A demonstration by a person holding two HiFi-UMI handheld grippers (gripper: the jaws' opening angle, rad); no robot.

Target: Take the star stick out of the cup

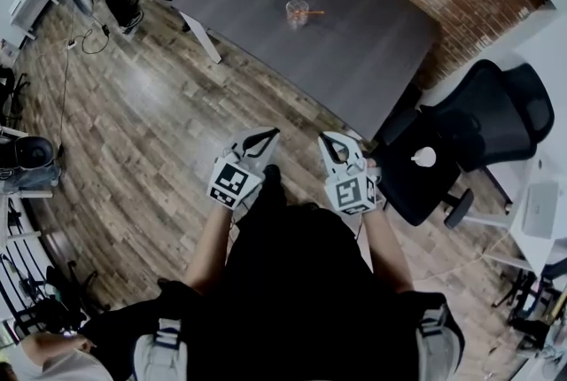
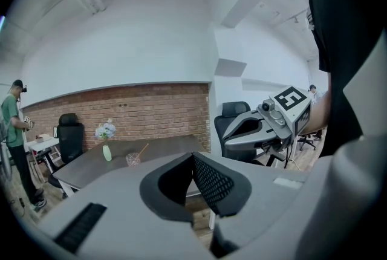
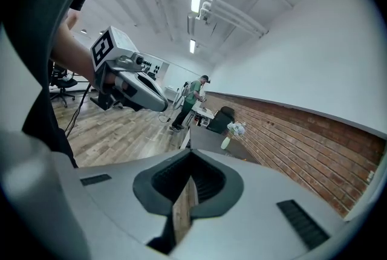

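Person is standing well back from the table (image 1: 372,47), carrying left gripper (image 1: 266,136) and right gripper (image 1: 331,140) close to the body, both pinched together and empty. Star stick (image 1: 312,13) is leaning in the cup (image 1: 297,13) on the table, well apart from both. Reach likely not begun.

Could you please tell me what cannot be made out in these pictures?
- The stick in the cup: its star shape is too small to tell in the head view and left gripper view.
- The cup: not seen in the right gripper view, where the right hand-held gripper covers much of the table below the vase.
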